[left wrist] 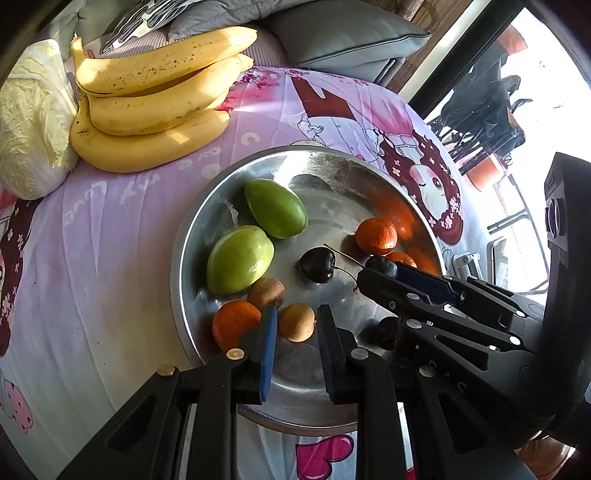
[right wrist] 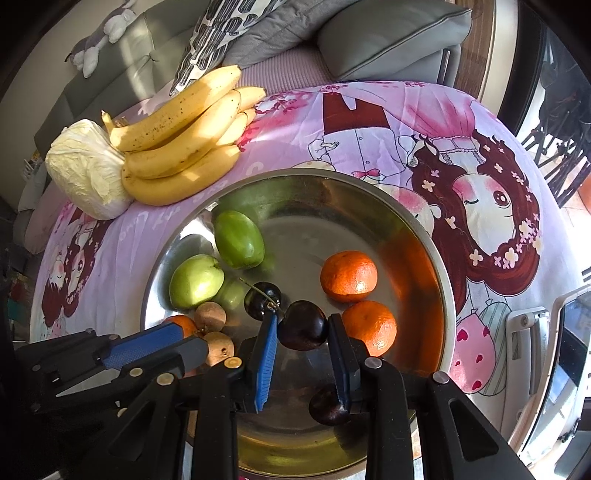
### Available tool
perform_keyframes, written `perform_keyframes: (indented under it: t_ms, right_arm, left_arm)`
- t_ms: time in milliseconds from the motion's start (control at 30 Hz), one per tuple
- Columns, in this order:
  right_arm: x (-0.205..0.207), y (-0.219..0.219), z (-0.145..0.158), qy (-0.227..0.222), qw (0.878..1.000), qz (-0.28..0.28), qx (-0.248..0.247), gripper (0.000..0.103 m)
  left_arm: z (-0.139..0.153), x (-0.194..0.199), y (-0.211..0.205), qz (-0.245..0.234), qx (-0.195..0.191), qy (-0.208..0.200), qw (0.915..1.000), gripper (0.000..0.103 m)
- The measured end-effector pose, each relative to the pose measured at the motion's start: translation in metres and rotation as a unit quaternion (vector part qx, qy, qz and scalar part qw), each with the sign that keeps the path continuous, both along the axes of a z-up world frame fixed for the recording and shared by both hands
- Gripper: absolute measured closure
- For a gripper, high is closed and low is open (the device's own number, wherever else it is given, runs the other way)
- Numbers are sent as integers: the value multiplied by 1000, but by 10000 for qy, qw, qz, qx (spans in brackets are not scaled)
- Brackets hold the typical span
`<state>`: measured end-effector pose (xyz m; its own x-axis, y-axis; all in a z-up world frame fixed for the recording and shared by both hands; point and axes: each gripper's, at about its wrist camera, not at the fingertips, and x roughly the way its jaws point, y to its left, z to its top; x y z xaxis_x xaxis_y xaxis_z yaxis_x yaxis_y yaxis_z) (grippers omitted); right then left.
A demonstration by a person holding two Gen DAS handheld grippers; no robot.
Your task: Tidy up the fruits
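Observation:
A round steel bowl (left wrist: 192, 236) (right wrist: 413, 221) on the pink cloth holds two green fruits (left wrist: 275, 206) (right wrist: 238, 238), mandarins (right wrist: 349, 275) (left wrist: 376, 236), small brown fruits (left wrist: 296, 322) (right wrist: 210, 315) and dark cherries (left wrist: 317, 265) (right wrist: 263, 299). My left gripper (left wrist: 296, 321) is open, its fingers either side of a brown fruit at the bowl's near edge. My right gripper (right wrist: 303, 325) has a dark cherry (right wrist: 303, 325) between its fingertips, which touch its sides. It also shows in the left wrist view (left wrist: 382, 266). Another cherry (right wrist: 328, 404) lies under the right finger.
A bunch of bananas (left wrist: 147, 96) (right wrist: 184, 140) and a pale cabbage (left wrist: 33, 122) (right wrist: 88, 170) lie on the cloth beyond the bowl at the left. Grey sofa cushions (right wrist: 388, 33) stand behind the table. A window and chair frames (left wrist: 491, 107) are at the right.

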<state>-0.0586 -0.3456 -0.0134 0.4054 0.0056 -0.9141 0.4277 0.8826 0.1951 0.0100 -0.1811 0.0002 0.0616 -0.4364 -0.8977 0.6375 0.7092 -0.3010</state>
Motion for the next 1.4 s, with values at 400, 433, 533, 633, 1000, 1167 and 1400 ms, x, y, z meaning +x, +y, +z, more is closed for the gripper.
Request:
perform_keyframes:
  t_ms: [400, 433, 533, 633, 1000, 1167, 1400]
  right_arm:
    - [2, 7, -1, 13, 9999, 99, -18, 54]
    - [3, 8, -1, 21, 9999, 112, -24, 53]
    - [4, 13, -1, 1, 9999, 154, -58, 43]
    - [3, 19, 0, -92, 9997, 213, -73, 37]
    - [-8, 49, 2, -272, 9988, 310, -274, 8]
    - [-20, 59, 3, -314, 9986, 256, -344, 0]
    - [-36, 66, -2, -236, 9990, 135, -368, 0]
  left_arm:
    - [8, 2, 20, 271, 41, -207, 9994, 72]
    - [9, 4, 24, 337, 58, -274, 9990, 71]
    - [12, 9, 40, 606, 75, -400, 9973, 59]
    - [7, 16, 59, 979, 213, -488, 9938, 41]
    - [-11, 16, 114, 1730, 624, -802, 9797, 12]
    - [-17, 9, 129, 1895, 900, -889, 9737, 11]
    - [-12, -3, 139, 2146, 1238, -1232, 9610, 11]
